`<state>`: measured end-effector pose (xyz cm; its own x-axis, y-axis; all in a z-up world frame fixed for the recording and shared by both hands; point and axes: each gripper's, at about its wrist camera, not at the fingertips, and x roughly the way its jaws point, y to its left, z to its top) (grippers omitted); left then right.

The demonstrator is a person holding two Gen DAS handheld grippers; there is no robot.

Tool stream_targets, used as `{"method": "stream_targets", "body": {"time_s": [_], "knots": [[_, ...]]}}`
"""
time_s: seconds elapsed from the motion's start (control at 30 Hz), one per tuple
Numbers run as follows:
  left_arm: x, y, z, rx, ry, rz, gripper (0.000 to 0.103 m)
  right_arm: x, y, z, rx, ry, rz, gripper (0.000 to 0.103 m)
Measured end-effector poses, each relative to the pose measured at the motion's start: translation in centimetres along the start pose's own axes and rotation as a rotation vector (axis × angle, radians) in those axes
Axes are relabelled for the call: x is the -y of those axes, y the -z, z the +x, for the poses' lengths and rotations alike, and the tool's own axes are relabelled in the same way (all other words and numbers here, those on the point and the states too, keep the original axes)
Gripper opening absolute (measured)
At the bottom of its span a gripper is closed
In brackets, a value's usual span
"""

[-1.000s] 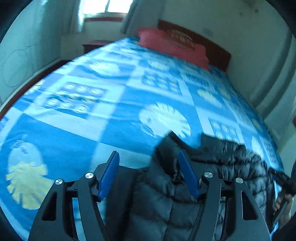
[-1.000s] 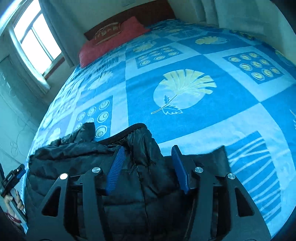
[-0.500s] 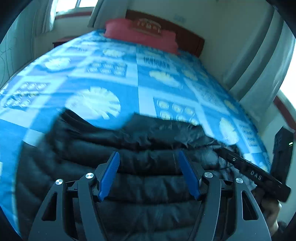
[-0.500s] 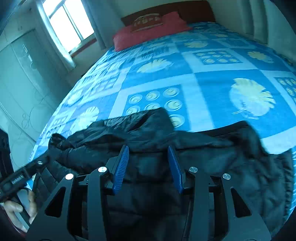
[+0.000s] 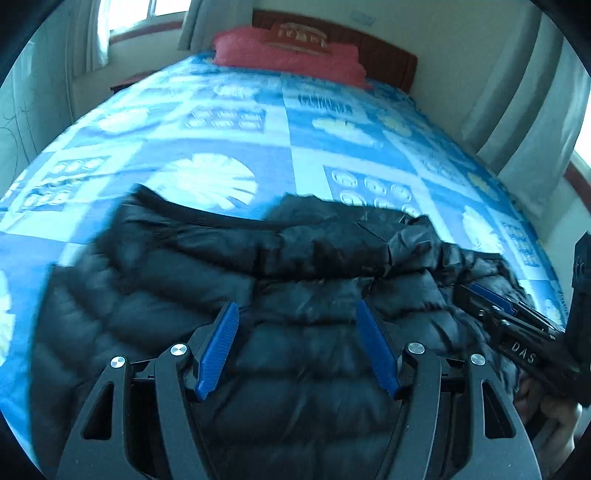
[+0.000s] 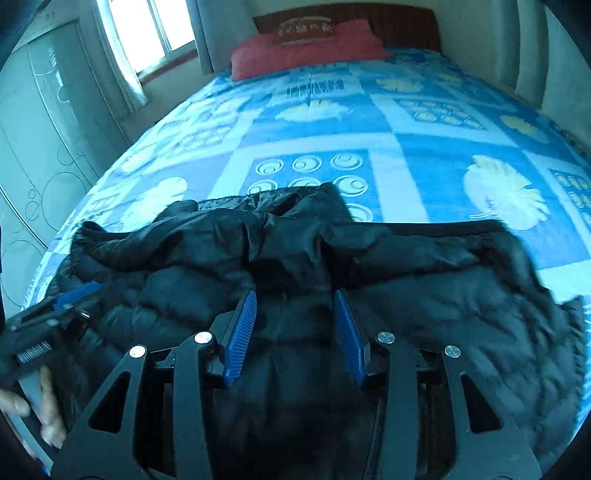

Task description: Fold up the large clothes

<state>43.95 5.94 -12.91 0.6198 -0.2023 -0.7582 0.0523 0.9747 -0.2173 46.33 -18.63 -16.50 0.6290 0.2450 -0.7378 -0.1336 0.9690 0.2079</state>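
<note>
A black quilted puffer jacket (image 5: 280, 273) lies spread across the near end of the bed, its collar and a rumpled fold along its far edge; it also fills the lower half of the right wrist view (image 6: 424, 280). My left gripper (image 5: 297, 314) is open and empty above the jacket's middle. My right gripper (image 6: 294, 302) is open and empty above the jacket near the collar fold. The right gripper shows at the right edge of the left wrist view (image 5: 517, 332), and the left gripper shows at the left edge of the right wrist view (image 6: 48, 325).
The bed has a blue and white patterned blanket (image 5: 288, 147). A red pillow (image 5: 288, 55) lies against the dark wooden headboard (image 6: 388, 18). A window (image 6: 155, 33) with curtains is at the left. A pale wardrobe (image 6: 33, 133) stands left of the bed.
Both views have swung from the jacket's sides toward its middle. The jacket, bunched a second ago, now lies spread wide. The right jaws have narrowed a little; both stay open.
</note>
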Motion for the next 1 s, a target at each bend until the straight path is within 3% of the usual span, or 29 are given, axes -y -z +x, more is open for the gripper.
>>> {"method": "stream_targets", "body": {"time_s": [0.17,0.33,0.57,0.63,0.73,0.83,0.87,0.97,1.0], "knots": [[-3.0,1.4,-0.9,0.004,-0.040,-0.029,0.065,1.8,1.6,-0.8,-0.012,0.082,0.006,0.044],[-2.7,2.0,0.8,-0.014,-0.072,0.010,0.065,2.3,2.3,0.7,-0.037,0.084,0.008,0.044],[-4.2,3.9,-4.9,0.030,-0.050,-0.033,0.065,3.6,4.4,-5.3,-0.007,0.116,0.018,0.045],[-5.2,4.9,-5.3,0.022,-0.061,-0.046,0.065,4.7,6.0,-5.8,-0.023,0.165,0.023,0.045],[-6.1,5.8,-3.9,-0.008,-0.062,-0.033,0.065,5.8,7.4,-4.8,-0.027,0.142,0.019,0.045],[-6.4,5.6,-5.0,0.004,-0.049,-0.070,0.064,6.0,7.3,-7.0,-0.011,0.123,0.071,0.045],[-6.7,5.9,-6.0,0.011,-0.035,-0.096,0.064,6.2,7.5,-8.1,0.002,0.114,0.091,0.046],[-8.1,7.8,-9.4,0.044,-0.029,-0.152,0.065,7.2,9.1,-11.6,0.046,0.145,0.131,0.067],[-8.6,8.6,-10.3,0.053,-0.040,-0.165,0.065,7.8,9.9,-12.5,0.047,0.160,0.145,0.067]]}}
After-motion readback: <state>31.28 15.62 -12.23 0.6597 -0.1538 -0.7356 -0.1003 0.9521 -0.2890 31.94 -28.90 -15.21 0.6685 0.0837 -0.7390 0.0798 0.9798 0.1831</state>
